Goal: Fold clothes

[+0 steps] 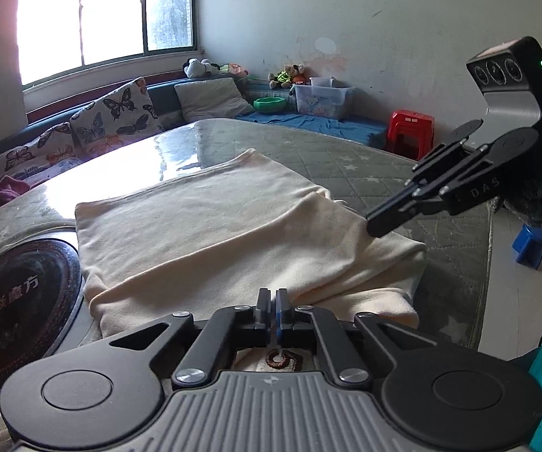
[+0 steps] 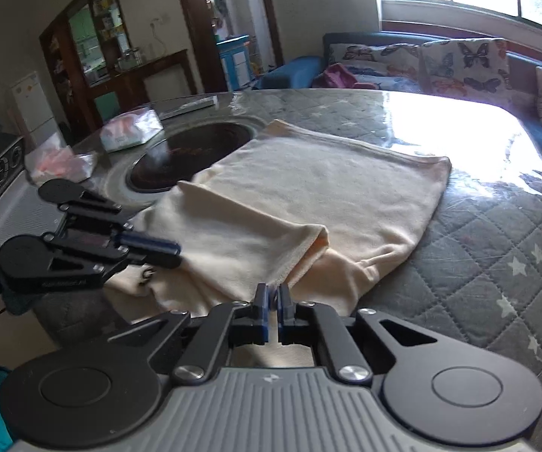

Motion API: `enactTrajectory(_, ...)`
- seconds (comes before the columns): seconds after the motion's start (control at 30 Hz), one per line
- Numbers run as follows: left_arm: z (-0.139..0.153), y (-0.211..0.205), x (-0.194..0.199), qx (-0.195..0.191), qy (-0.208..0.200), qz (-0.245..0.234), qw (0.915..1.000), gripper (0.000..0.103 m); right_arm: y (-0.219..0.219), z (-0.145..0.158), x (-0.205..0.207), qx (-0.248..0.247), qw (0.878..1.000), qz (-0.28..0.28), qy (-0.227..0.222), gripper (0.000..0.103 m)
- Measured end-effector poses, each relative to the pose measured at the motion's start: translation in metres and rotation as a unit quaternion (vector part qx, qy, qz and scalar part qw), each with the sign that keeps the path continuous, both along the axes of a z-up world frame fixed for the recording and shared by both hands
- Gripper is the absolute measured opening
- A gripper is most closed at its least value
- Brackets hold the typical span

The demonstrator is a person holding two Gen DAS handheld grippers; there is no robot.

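Note:
A cream garment [image 1: 214, 233] lies partly folded on the round table, its near part doubled over itself; it also shows in the right wrist view [image 2: 308, 196]. My left gripper [image 1: 273, 301] is shut at the garment's near edge, above a brown printed patch [image 1: 280, 359]; whether cloth is pinched is hidden. It appears at the left of the right wrist view [image 2: 175, 250]. My right gripper [image 2: 273, 297] is shut at the near right fold, with a thin gap between the pads. It shows in the left wrist view [image 1: 374, 226], touching the fold's right side.
A black induction cooktop [image 1: 19, 320] is set into the table [image 1: 402, 173] left of the garment. Plastic bags [image 2: 128, 132] lie beyond it. A sofa with butterfly cushions [image 1: 113, 116] runs behind, and a red stool [image 1: 410, 132] and a blue stool [image 1: 532, 245] stand on the floor.

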State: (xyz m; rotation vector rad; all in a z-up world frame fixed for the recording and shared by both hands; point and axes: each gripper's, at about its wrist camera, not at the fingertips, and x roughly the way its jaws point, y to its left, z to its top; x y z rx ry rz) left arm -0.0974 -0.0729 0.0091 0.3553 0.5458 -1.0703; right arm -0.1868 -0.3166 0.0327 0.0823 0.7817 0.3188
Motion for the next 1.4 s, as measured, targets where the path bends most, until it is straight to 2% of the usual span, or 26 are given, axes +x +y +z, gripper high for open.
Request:
enactTrajectory(0.13, 0.001, 0.001, 0.003, -0.001, 0.010, 0.001, 0.9999, 0.003, 0.000, -0.007, 0.002, -0.006, 1.000, -0.007, 0.012, 0.006)
enactTrajectory(0.2, 0.006, 0.003, 0.003, -0.011, 0.017, -0.008, 0.9998, 0.007, -0.003, -0.006, 0.003, -0.004, 1.000, -0.013, 0.013, 0.009)
enactTrajectory(0.37, 0.013, -0.004, 0.011, -0.030, 0.022, 0.006, 0.9993, 0.007, -0.006, 0.011, 0.009, -0.027, 0.999, -0.021, -0.029, 0.009)
enactTrajectory(0.53, 0.000, -0.022, 0.022, -0.019, 0.047, 0.031, 0.9982, 0.008, 0.001, 0.001, 0.040, -0.033, 0.998, -0.026, -0.048, 0.009)
enactTrajectory(0.63, -0.009, -0.020, 0.023, -0.009, 0.055, 0.034, 0.9979, 0.009, 0.005, -0.013, 0.054, -0.036, 0.999, -0.017, -0.031, 0.009)
enactTrajectory(0.7, -0.008, -0.014, 0.021, -0.007, 0.053, 0.037, 0.9979, 0.014, 0.009, -0.016, 0.052, -0.051, 0.998, -0.008, -0.029, 0.009)
enactTrajectory(0.77, -0.005, -0.006, 0.020, -0.006, 0.049, 0.040, 0.9980, 0.025, 0.013, -0.016, 0.046, -0.066, 0.997, 0.004, -0.031, 0.009)
enactTrajectory(0.83, -0.004, 0.002, 0.019, -0.002, 0.045, 0.045, 0.9980, 0.027, 0.018, -0.012, 0.038, -0.069, 0.997, 0.023, -0.036, 0.009)
enactTrajectory(1.0, -0.006, 0.020, 0.015, 0.005, 0.049, 0.059, 0.9970, 0.028, 0.025, -0.019, 0.022, -0.080, 0.995, 0.055, -0.020, 0.010)
enactTrajectory(1.1, -0.003, 0.032, 0.011, -0.003, 0.044, 0.070, 0.9966, 0.029, 0.023, -0.014, 0.015, -0.079, 0.995, 0.052, -0.020, 0.010)
enactTrajectory(1.2, -0.007, 0.047, 0.017, -0.008, 0.061, 0.102, 0.9929, 0.029, 0.019, -0.016, 0.013, -0.068, 0.996, 0.047, -0.014, 0.011)
enactTrajectory(1.3, -0.004, 0.064, 0.024, -0.030, 0.084, 0.128, 0.9877, 0.029, 0.016, -0.015, 0.013, -0.058, 0.997, 0.042, -0.010, 0.011)
enactTrajectory(1.4, 0.005, 0.071, 0.028, -0.051, 0.083, 0.144, 0.9847, 0.029, 0.016, -0.008, 0.014, -0.056, 0.997, 0.041, -0.019, 0.012)
